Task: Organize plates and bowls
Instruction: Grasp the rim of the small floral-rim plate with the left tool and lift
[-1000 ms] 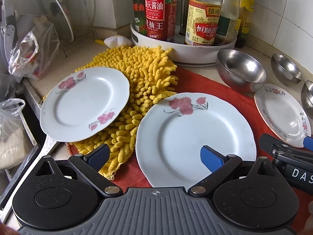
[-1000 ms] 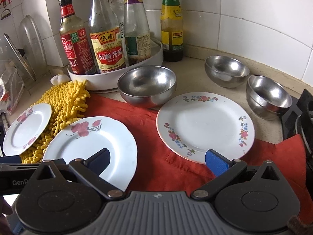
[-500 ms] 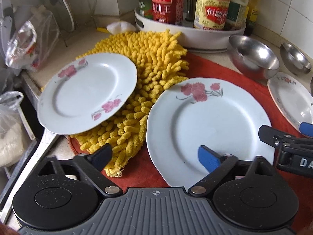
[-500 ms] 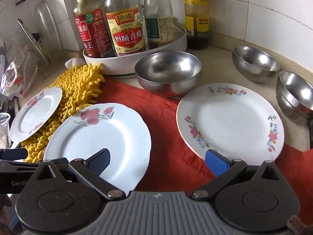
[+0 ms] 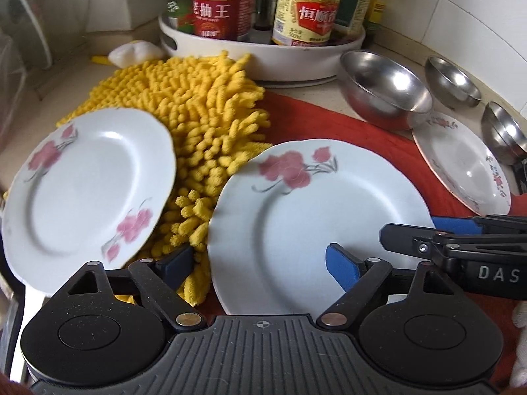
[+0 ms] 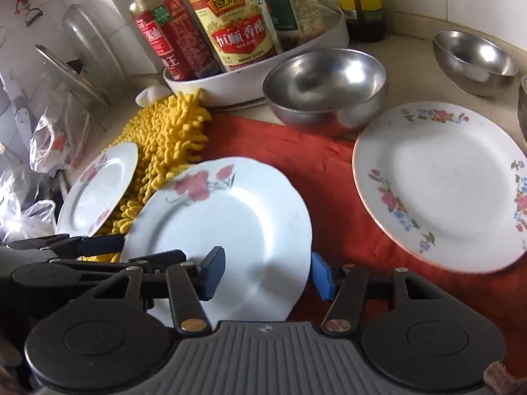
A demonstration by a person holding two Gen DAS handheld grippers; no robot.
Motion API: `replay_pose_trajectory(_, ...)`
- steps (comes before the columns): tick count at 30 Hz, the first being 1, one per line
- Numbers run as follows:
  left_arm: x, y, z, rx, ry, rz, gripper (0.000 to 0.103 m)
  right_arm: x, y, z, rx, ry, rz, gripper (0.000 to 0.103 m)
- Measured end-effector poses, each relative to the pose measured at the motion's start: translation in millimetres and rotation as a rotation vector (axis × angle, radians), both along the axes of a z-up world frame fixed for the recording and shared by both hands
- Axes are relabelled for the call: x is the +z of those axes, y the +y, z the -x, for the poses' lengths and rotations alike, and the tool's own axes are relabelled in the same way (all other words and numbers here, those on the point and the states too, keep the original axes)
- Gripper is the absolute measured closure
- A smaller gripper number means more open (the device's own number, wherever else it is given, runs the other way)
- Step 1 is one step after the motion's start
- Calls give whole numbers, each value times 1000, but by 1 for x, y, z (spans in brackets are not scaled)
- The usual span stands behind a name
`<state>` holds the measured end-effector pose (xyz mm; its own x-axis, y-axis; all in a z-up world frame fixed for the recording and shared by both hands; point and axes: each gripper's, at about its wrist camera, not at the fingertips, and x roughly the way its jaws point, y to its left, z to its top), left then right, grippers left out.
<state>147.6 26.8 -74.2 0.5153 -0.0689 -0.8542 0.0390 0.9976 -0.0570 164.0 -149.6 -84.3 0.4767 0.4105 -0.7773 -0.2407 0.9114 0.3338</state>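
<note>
Left gripper hangs low over the near rim of the middle pink-flower plate, jaws spread wide, nothing between them; one pad sits over the yellow chenille mitt, the other over the plate's white surface. Whether that pad touches the plate, I cannot tell. Right gripper comes in from the side, also spread apart and holding nothing, straddling the right edge of that same plate: dark pad above the plate, blue pad just off its rim over the red cloth.

Left of the left gripper lies a second pink-flower plate, tilted on the mitt. Ahead and right of the right gripper, a multicolour-flower plate rests on the cloth, its far edge just beside a large steel bowl. Farther right, a smaller steel bowl stands on the counter. Straight ahead, sauce bottles stand upright in a white round tray.
</note>
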Motion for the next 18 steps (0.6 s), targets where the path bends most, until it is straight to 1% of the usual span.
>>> replay_pose_trajectory(2,4,-3,1,-32,-21,-4,20,0,1,-1,-8,-6,-4,51)
replay_pose_trajectory(4,8,-6,3,-56,-31,-9,20,0,1,-1,-14,3,-10,54)
replay_pose_trajectory(8,7,-2,1,-49,-11,40,21,5,-10,10,-25,-1,-25,54)
replay_pose_trajectory(11,9,-8,1,-65,-29,33,22,10,-13,11,-40,-19,-47,55)
replay_pose_trajectory(13,10,-13,1,-80,-41,32,22,10,-16,13,-42,-23,-36,54)
replay_pose_trajectory(14,10,-15,2,-85,-37,39,22,7,-18,13,-38,-10,-22,55)
replay_pose_trajectory(17,4,-15,2,-80,-9,48,27,3,-27,15,-62,27,-39,55)
replay_pose_trajectory(18,5,-14,2,-71,-14,45,30,2,-29,15,-62,29,-39,55)
